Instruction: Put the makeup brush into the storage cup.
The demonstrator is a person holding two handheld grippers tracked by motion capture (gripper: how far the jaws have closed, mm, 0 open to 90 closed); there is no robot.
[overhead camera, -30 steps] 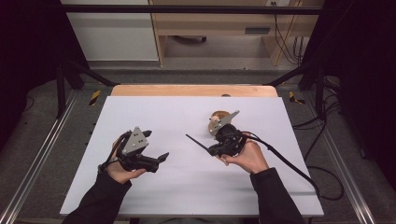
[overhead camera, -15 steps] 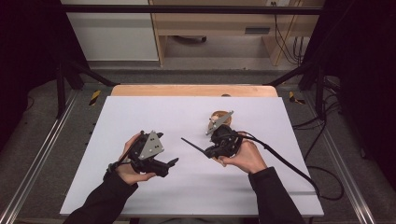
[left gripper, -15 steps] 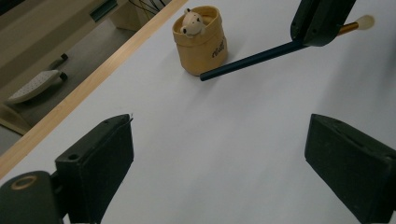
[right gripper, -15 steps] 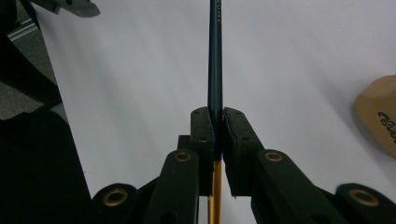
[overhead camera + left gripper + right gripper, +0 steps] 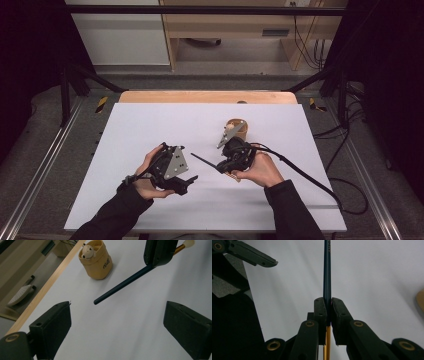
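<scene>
High view shows a white tabletop (image 5: 150, 125) with a person's two hands over its near half. The right claw (image 5: 328, 312) is pressed together on a thin brush (image 5: 327, 272), pinching it where the dark blue handle meets a golden part. In the left gripper view, the pale tip of the brush (image 5: 188, 243) sticks out behind this claw, and the blue handle (image 5: 120, 286) slants down toward the tabletop, its end just above the surface or touching it; which one cannot be told. The handle points toward the left claw (image 5: 117, 322), which is spread wide with nothing between its jaws and is held low over the tabletop. A small yellow cup (image 5: 98, 261) with a little bear figure (image 5: 88, 251) in it stands upright behind the right hand (image 5: 260, 167), near the far wooden edge (image 5: 200, 96) of the tabletop.
</scene>
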